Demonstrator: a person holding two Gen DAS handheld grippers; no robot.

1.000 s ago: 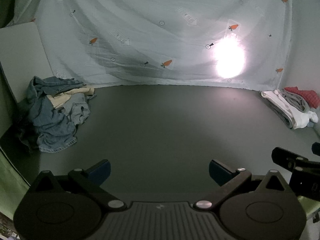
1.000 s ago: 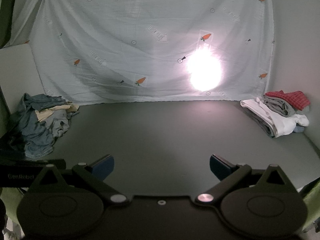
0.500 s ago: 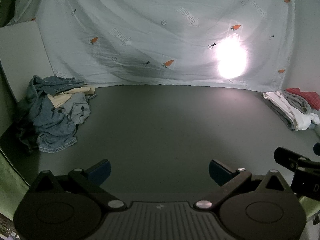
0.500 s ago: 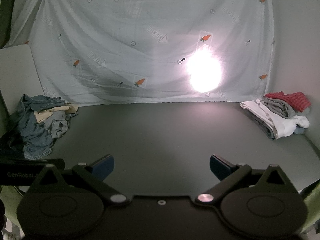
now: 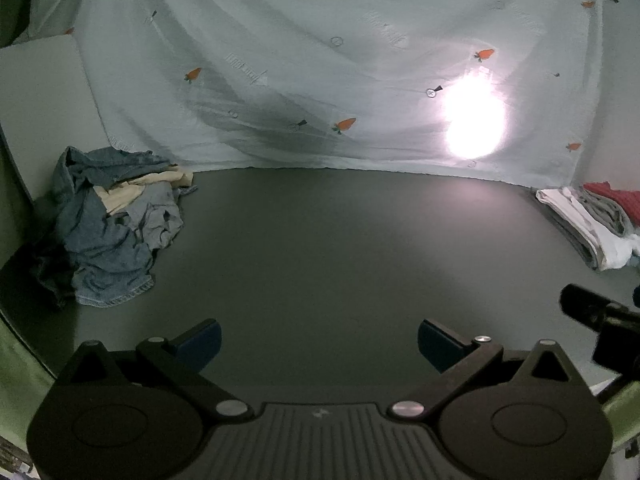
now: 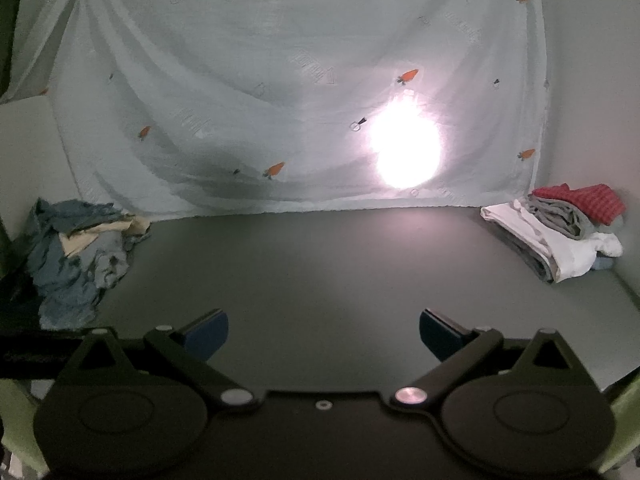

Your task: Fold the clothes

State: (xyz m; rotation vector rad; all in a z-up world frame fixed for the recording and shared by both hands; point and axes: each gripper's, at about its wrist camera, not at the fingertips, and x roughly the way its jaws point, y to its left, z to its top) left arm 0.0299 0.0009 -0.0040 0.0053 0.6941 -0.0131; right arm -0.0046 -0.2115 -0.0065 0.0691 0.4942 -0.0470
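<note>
Above the bare dark table (image 5: 320,248), the left gripper (image 5: 319,340) and right gripper (image 6: 323,334) hover spread wide, holding nothing. One crumpled denim heap (image 5: 112,232) lies far left, one folded stack (image 6: 560,236) far right. Judging by this, fetching the next garment from the heap comes next.

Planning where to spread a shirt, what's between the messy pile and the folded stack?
Only bare dark tabletop between pile and stack; both wrist views show it.

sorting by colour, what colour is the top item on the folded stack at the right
Red, with a faint check texture: the top garment on the folded stack, clearest in the right wrist view.
</note>
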